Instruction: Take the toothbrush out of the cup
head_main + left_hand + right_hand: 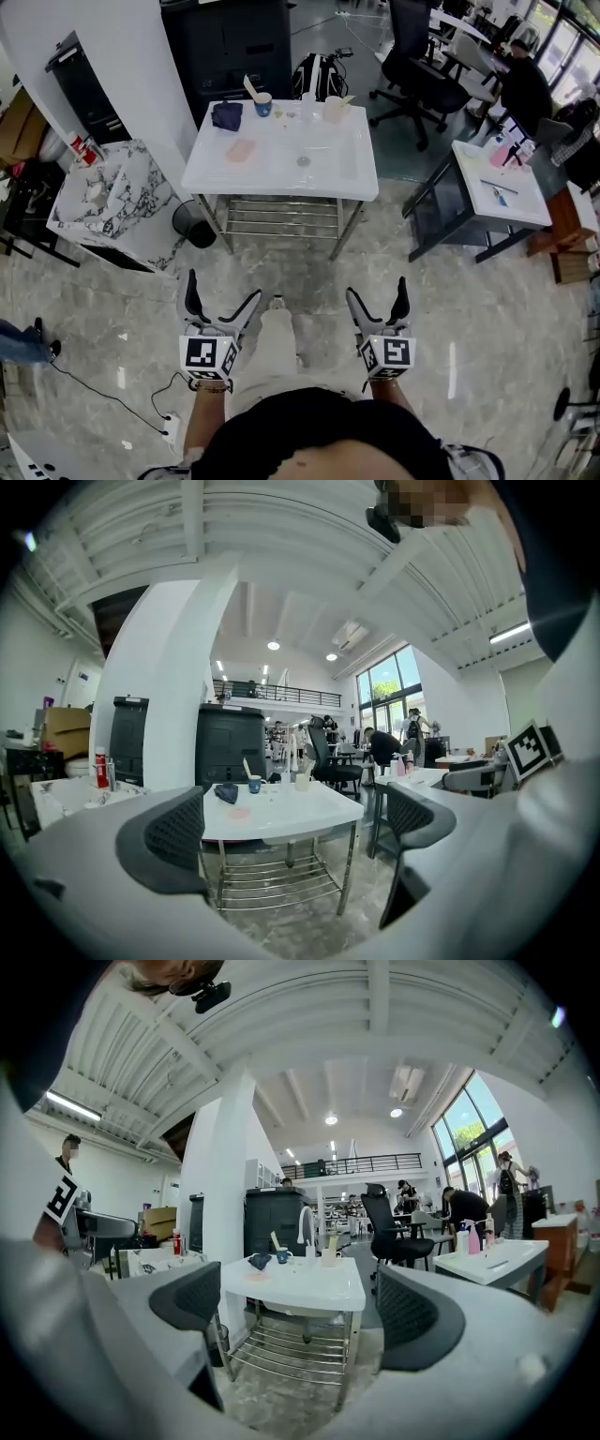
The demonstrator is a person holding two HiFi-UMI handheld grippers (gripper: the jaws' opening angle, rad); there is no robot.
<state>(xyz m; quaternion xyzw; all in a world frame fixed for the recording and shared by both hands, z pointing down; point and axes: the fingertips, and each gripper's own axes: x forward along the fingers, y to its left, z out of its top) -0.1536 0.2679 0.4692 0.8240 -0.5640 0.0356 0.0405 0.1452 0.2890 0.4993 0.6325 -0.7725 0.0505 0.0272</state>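
While standing back from the table (pixel 330 169), holding left gripper (pixel 223 309) and right gripper (pixel 378 305) with jaws apart, empty; best approaching the toothbrush (pixel 251 88) in the cup (pixel 263 105) at upper centre — pinching its handle high.

Head view steeply down, well back from white table (pixel 211 173), both gripper views low, level, facing that table
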